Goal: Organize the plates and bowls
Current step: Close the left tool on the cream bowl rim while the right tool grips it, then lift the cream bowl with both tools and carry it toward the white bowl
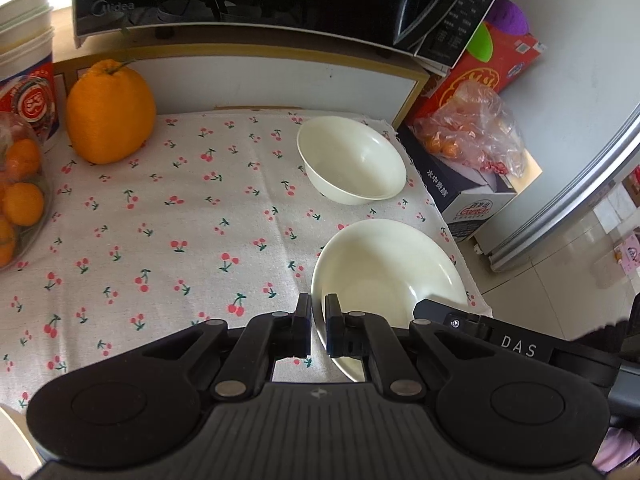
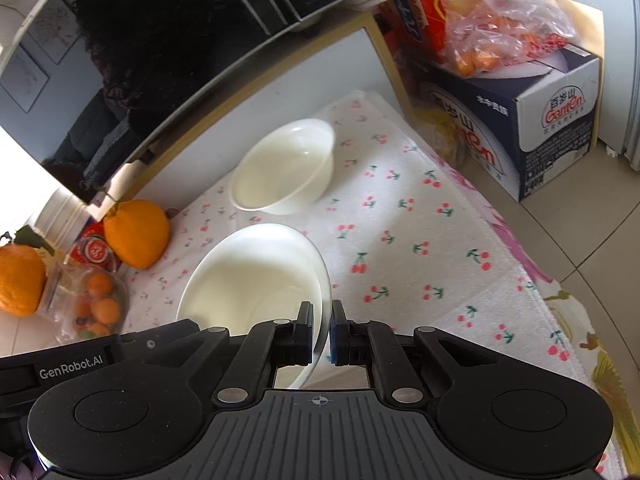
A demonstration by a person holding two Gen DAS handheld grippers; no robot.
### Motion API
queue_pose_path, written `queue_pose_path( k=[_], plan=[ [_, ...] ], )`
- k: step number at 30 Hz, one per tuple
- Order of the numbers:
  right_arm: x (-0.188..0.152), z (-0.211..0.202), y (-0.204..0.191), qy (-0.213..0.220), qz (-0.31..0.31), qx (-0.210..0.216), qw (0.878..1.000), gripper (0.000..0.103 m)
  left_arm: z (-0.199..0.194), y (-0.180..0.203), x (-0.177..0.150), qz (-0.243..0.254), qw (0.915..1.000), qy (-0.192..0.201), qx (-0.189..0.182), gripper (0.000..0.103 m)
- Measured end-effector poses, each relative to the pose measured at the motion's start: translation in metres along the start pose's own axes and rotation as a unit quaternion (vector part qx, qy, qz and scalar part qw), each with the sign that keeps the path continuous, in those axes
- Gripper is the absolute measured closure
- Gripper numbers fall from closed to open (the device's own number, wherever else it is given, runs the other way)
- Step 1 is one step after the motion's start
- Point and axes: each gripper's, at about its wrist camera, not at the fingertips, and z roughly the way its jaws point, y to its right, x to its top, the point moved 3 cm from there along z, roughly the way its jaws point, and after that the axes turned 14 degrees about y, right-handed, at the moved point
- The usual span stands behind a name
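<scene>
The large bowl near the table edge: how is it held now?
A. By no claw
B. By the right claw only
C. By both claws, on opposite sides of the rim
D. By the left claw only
C: the left claw and the right claw each have the rim of the large bowl between their fingers, on opposite sides.

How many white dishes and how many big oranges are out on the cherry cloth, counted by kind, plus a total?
White bowls: 2, the far bowl and the near bowl, whose rim sits between the left tongs and between the right tongs.
Big oranges: 1, the large orange.
Total: 3
</scene>
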Motion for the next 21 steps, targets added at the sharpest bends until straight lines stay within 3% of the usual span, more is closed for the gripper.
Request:
queue_pose_path(
  k=[21],
  plan=[
    [-0.017, -0.027, -0.082, -0.011, -0.048, 0.057, 0.997, 0.094, -0.085, -0.041, 0.0, -0.022, 0.9977, 0.05, 0.041, 0.097]
  ],
)
